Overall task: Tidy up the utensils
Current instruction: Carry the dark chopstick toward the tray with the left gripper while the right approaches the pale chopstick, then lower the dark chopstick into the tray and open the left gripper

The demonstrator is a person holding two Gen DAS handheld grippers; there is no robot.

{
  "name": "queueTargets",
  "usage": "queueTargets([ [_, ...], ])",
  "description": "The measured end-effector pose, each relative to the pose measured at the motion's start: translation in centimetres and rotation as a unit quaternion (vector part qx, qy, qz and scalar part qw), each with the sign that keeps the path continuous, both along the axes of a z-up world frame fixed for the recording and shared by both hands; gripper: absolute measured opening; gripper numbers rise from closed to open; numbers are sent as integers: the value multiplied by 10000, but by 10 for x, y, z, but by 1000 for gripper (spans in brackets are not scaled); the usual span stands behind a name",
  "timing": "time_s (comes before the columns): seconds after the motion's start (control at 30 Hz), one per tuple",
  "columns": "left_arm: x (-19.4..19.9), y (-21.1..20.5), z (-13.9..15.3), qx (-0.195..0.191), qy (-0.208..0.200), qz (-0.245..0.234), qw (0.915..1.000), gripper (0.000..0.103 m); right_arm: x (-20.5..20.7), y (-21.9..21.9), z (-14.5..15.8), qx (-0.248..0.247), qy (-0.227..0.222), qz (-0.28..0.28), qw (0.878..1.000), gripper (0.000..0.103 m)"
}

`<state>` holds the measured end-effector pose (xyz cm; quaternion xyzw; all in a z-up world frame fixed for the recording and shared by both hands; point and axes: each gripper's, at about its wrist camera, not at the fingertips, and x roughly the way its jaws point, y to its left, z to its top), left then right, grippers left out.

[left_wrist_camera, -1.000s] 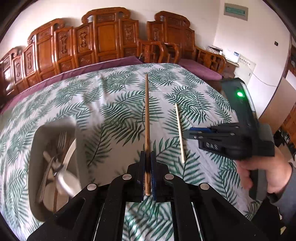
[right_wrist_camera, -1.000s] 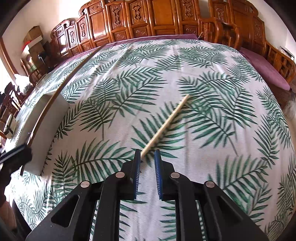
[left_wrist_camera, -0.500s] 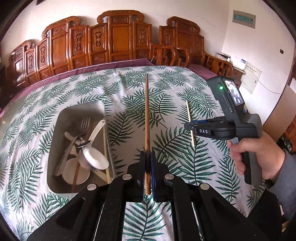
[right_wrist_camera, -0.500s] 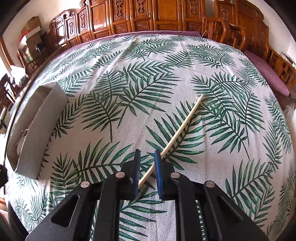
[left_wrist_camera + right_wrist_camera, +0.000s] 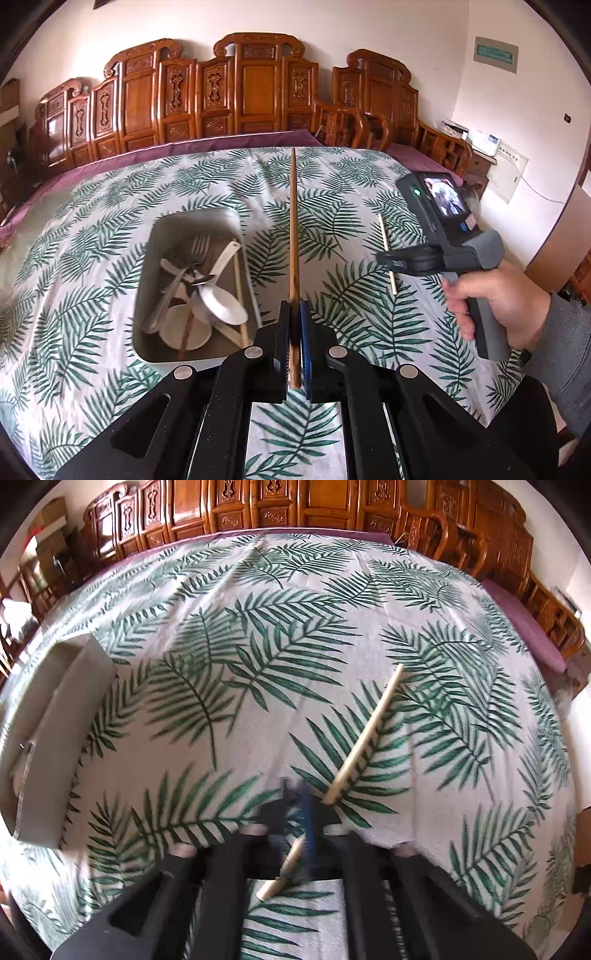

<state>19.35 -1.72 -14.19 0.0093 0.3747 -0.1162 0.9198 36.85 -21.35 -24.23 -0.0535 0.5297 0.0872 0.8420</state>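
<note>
My left gripper [image 5: 295, 332] is shut on a dark brown chopstick [image 5: 293, 229], which points straight ahead above the table. Left of it sits a grey tray [image 5: 195, 214] holding forks, spoons and chopsticks [image 5: 195, 280]. At the right a hand [image 5: 498, 302] holds my right gripper [image 5: 388, 260] down on a pale wooden chopstick [image 5: 386, 251] that lies on the cloth. In the right wrist view, blurred, the right gripper [image 5: 303, 805] is shut on that pale chopstick [image 5: 369, 731] near its close end. The tray [image 5: 66, 716] lies far left there.
A leaf-print cloth [image 5: 110, 295] covers the table, with a purple cloth edge [image 5: 221, 142] at the far side. Carved wooden chairs [image 5: 258, 92] line the wall behind. A white wall unit [image 5: 487, 142] stands at the right.
The right gripper's fingers closed on the pale chopstick, which now passes between them. The left gripper drew back with the brown chopstick, so the tray now lies just left of it.
</note>
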Motion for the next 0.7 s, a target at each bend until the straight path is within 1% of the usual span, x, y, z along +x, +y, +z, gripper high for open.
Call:
queueTargets([
  [0.1,0,7,4,5,-48,77,10000,5,-7,1,1,-116,60,103,9999,0],
  [0.27,6,24,6,71,-74,235,9997,5,-22,6,16,-19,-130,248,9996,0],
  [0.47,20,53,0,115,28,518,9986,5,-37,35,47,74,-458,662,9967,0],
  [0.7,35,72,-15,70,275,672,9973,5,-55,77,77,324,-732,1170,9899,1],
])
